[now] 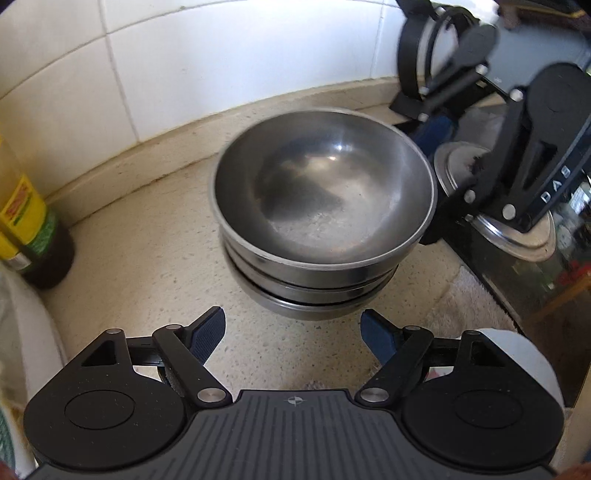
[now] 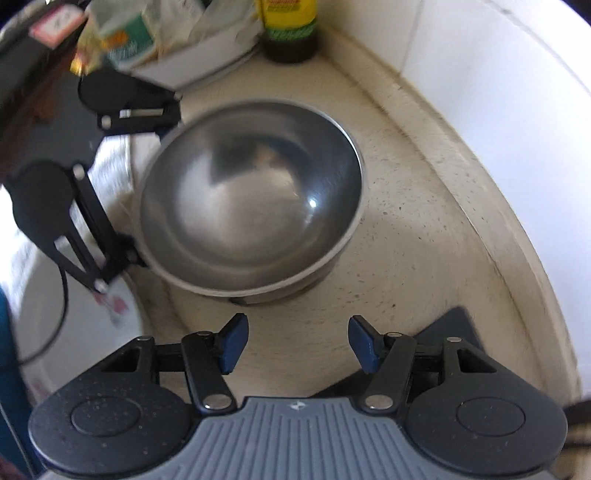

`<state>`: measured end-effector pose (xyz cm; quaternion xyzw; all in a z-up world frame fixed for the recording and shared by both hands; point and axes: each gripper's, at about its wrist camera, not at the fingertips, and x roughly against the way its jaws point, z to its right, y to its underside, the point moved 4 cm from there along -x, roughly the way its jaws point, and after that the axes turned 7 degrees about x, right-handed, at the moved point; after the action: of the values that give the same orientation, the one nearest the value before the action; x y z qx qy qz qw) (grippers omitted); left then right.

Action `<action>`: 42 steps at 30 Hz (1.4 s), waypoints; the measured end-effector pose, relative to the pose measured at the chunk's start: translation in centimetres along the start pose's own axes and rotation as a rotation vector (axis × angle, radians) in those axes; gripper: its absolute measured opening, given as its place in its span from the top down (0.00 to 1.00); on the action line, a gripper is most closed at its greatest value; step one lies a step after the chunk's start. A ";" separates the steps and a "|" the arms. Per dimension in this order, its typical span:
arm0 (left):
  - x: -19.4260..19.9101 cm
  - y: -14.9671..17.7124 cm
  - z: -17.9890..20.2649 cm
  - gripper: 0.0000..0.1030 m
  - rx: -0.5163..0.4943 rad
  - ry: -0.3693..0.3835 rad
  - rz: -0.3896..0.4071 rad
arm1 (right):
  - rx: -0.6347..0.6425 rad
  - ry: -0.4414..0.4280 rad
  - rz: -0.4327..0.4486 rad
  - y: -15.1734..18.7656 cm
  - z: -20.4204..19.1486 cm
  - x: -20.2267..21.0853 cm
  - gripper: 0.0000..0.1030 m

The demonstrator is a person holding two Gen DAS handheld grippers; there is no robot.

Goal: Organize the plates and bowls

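A stack of steel bowls [image 1: 321, 206] stands on the beige speckled counter [image 1: 147, 258] near the tiled wall; it also shows in the right wrist view [image 2: 251, 199]. My left gripper [image 1: 293, 336] is open and empty, just in front of the stack. My right gripper [image 2: 297, 343] is open and empty, close to the stack on its other side; it shows at the right of the left wrist view [image 1: 436, 162]. The left gripper shows at the left of the right wrist view [image 2: 147, 192], its tips hidden behind the bowls.
A yellow-labelled bottle [image 1: 29, 225] stands in the corner, also in the right wrist view [image 2: 290, 29]. A steel lid [image 1: 517, 236] lies on a dark appliance at the right. A white cloth [image 2: 107, 162] and packets in a white box [image 2: 166, 40] lie nearby.
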<state>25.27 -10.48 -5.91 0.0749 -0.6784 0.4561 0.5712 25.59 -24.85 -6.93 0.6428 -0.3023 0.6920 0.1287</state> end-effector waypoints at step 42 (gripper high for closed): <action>-4.2 -0.8 0.6 0.01 -0.126 0.023 0.084 | -0.783 -0.508 0.210 1.1 3.3 -3.4 0.03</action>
<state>26.72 -13.14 -8.99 0.0051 -0.7018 0.4369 0.5627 28.16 -26.95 -10.53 0.6609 -0.6254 0.3563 0.2127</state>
